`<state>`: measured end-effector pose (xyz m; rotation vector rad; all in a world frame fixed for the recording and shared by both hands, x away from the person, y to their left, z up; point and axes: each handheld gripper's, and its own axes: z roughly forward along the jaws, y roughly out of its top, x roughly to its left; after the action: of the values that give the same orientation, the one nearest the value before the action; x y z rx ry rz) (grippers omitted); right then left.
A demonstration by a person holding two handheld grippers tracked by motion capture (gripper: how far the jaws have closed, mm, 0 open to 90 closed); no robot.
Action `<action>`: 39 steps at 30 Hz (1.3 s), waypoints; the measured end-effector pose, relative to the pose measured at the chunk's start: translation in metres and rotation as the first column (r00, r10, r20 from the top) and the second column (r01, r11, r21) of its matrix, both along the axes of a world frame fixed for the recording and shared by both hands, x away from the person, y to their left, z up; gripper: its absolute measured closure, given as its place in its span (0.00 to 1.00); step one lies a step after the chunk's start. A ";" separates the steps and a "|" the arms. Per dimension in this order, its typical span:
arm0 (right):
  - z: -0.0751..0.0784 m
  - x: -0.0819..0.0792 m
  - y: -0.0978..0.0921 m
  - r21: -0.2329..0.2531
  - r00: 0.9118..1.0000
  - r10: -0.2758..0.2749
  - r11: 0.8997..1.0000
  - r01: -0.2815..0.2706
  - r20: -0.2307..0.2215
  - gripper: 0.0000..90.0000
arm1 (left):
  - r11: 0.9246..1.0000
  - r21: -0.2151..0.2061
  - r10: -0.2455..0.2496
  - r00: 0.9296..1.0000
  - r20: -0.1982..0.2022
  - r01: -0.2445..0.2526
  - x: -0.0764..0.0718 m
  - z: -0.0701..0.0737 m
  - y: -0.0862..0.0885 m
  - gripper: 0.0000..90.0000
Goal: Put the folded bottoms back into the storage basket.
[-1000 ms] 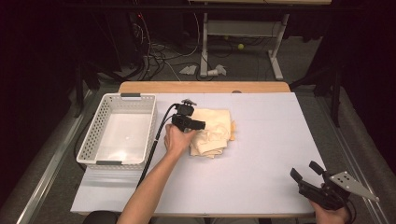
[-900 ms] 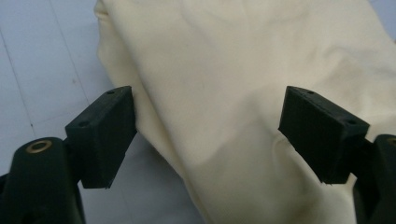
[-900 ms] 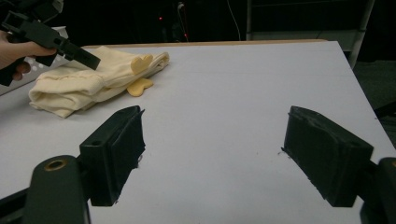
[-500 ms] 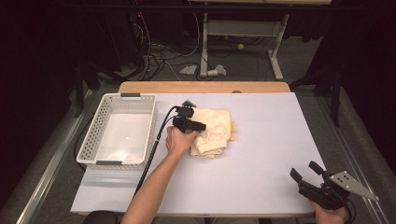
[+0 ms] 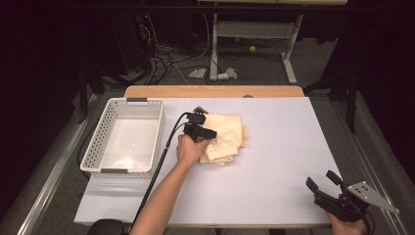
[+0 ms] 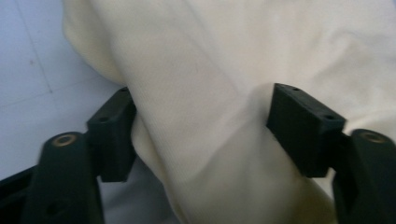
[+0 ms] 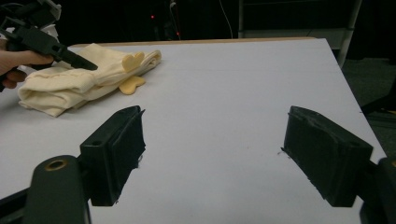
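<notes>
High view: a folded cream cloth garment (image 5: 224,138) lies mid-counter (image 5: 274,147), right of the white plastic basket (image 5: 125,137). The left tool (image 5: 208,133) is at its near-left edge.

Left gripper view: jaws spread wide around a soft, light-looking fold, not yet pinched; that thick fold seems the best hold.

Right gripper view: the right tool (image 7: 212,154) is wide open, empty, well apart from the garment; yellow tabs (image 7: 132,85) show at its edge.

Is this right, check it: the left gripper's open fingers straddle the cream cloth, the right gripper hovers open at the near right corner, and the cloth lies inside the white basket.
One thing is wrong: the cream cloth lies on the table beside the white basket, not in it, as the high view shows. The rest holds: the left gripper is open astride the cloth, and the right gripper is open at the near right corner.
</notes>
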<state>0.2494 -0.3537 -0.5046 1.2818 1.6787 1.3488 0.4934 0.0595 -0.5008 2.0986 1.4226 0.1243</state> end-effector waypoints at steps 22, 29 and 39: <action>0.000 0.003 0.001 -0.004 0.999 0.041 0.999 -0.041 0.002 0.24 | 0.995 -0.070 -0.070 0.997 0.014 0.071 -0.003 0.025 0.002 0.78; 0.001 0.003 0.004 -0.007 0.999 0.043 0.999 -0.043 0.007 0.24 | 0.991 -0.086 -0.096 0.993 0.075 0.103 -0.016 0.048 0.006 0.78; 0.000 0.004 0.003 -0.008 0.999 0.036 0.999 -0.036 0.002 0.24 | 0.985 -0.120 -0.108 0.985 0.133 0.124 -0.026 0.075 0.016 0.78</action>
<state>0.2532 -0.3508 -0.5044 1.2510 1.7120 1.3626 0.4669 0.0754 -0.4258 2.0254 1.2000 0.1142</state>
